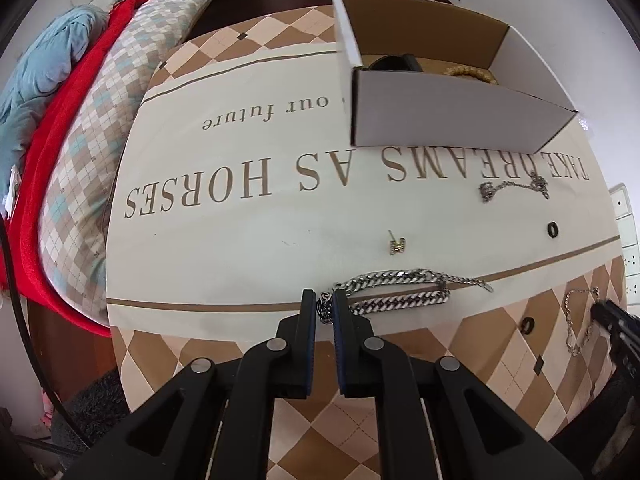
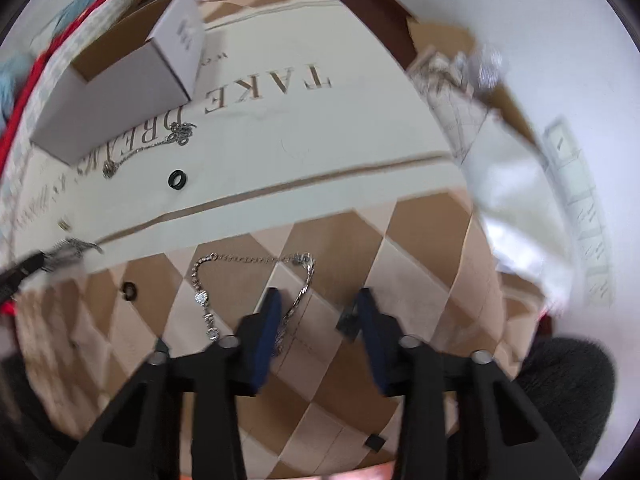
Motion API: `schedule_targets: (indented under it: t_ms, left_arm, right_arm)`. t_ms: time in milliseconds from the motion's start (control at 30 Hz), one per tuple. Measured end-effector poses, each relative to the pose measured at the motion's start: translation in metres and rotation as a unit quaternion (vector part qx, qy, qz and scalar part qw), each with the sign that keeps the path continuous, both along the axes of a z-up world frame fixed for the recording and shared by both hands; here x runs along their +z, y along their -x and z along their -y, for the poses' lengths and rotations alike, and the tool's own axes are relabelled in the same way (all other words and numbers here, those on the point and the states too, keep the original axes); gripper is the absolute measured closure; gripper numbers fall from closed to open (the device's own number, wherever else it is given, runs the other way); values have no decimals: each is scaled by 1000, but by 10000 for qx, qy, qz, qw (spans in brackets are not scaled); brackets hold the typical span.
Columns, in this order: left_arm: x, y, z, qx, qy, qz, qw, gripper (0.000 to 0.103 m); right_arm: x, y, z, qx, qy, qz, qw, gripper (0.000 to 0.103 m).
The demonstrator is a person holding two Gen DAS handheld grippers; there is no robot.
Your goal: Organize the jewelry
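The left tongs point(image 1: 326, 308) pinch only the near-left end of the heavy chain bracelet point(image 1: 394, 294) on the tabletop point(image 1: 240, 240), so it may slip, while the spread right tongs point(image 2: 318, 312) straddle one strand of the fine bracelet point(image 2: 256, 280) and may miss.

Cardboard box point(image 1: 440, 108): near wall hides most of a dark item point(image 1: 394, 63) and beaded bracelet point(image 1: 472, 72) inside. Right of box: paper clutter point(image 2: 472, 92) motion-blurred, unidentifiable. Wall sockets point(image 1: 626, 236) cut by frame edge.
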State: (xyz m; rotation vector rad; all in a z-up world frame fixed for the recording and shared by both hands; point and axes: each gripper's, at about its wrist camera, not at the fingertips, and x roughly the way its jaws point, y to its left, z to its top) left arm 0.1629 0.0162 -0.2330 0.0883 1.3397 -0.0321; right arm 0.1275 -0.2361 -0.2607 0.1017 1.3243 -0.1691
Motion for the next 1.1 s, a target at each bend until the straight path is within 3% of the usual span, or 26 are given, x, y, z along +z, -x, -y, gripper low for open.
schedule_targets:
  t_ms: [33,167,533,833,900,1033,1100]
  left_arm:
    - [2,1,1,-21,18,15,10000,97]
    - [15,6,9,-65,88,95,9999,97]
    - [77,-4,7,-104,436,632,9970,98]
    - [113,-18,13,-242,510,991,9935,98]
    - [118,-19,14,-269,528,1039,9928,98]
    - [118,-19,15,-288,539,1049,9926,98]
    - [115,-17,15,-300,537,993,9932,98]
  right_arm:
    - [0,-1,-2,33,59,42,10000,101]
    - [6,0,1,-61,-284,197,9994,102]
    - [77,-5,3,-46,-1302,975,9867,103]
    - [121,-18,-6,205,-1421,1343,9805,103]
    - [120,-23,-3,154,-1430,1374,9800,103]
    - [76,-43,8,8,-1536,673,9858,100]
    - [52,-47,7,13,-1454,379,9886,84]
